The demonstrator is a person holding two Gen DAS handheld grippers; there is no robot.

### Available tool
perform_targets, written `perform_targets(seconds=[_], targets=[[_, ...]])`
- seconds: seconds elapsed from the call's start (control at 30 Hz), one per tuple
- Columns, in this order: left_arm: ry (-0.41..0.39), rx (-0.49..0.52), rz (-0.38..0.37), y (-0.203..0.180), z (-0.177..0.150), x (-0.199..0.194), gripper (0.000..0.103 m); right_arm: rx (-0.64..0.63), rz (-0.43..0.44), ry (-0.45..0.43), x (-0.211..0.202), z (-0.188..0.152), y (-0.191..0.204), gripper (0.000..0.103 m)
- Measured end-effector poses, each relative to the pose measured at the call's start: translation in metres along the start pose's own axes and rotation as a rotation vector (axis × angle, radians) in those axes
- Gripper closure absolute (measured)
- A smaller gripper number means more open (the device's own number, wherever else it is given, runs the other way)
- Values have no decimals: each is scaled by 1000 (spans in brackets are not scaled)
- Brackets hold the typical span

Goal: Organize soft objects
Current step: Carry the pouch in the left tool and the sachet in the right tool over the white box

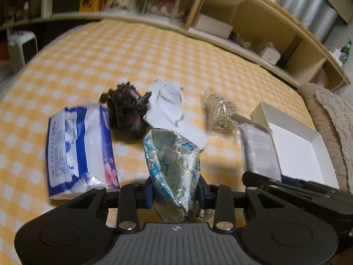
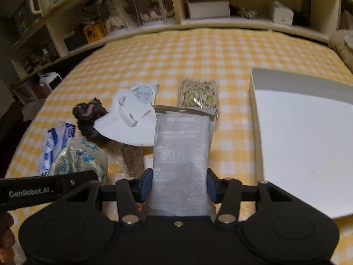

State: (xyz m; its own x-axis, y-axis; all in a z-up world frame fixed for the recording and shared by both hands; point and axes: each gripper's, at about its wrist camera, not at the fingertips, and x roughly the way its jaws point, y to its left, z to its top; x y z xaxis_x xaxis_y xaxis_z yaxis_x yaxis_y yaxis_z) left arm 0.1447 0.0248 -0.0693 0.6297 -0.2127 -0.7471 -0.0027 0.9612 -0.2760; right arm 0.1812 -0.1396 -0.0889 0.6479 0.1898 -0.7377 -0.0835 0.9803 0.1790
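Observation:
My left gripper (image 1: 175,193) is shut on a blue and silver brocade pouch (image 1: 174,161), held above the bed; the pouch also shows in the right wrist view (image 2: 81,159). My right gripper (image 2: 179,185) is shut on a grey seat cushion packet (image 2: 183,154), seen in the left wrist view (image 1: 260,152) beside the white box (image 1: 297,145). On the bed lie a tissue pack (image 1: 79,150), a dark fuzzy toy (image 1: 125,110), a white mask (image 1: 169,108) and a clear bag of straw-like filling (image 1: 220,112).
The yellow checked bed cover (image 2: 198,50) spans both views. The open white box (image 2: 308,132) lies at the right. Wooden shelves (image 2: 220,4) with boxes and dolls run behind the bed. A beige blanket (image 1: 331,114) lies at the right edge.

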Motion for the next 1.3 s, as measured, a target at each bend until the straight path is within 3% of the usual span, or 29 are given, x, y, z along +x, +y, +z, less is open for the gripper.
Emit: perform_targets(seconds=[0.1, 0.43, 0.73, 1.1, 1.3], targets=[[-33, 54, 9, -10, -3, -11, 66, -14, 7, -36, -16, 0, -2, 52], [-109, 170, -59, -59, 9, -35, 66, -30, 21, -127, -73, 14, -36, 51], [-146, 227, -163, -128, 28, -32, 65, -30, -65, -177, -107, 29, -97, 51], [-117, 268, -278, -210, 28, 3, 65, 15, -171, -201, -135, 26, -200, 52], [-39, 247, -362, -247, 13, 41, 65, 62, -203, -180, -128, 11, -251, 52]])
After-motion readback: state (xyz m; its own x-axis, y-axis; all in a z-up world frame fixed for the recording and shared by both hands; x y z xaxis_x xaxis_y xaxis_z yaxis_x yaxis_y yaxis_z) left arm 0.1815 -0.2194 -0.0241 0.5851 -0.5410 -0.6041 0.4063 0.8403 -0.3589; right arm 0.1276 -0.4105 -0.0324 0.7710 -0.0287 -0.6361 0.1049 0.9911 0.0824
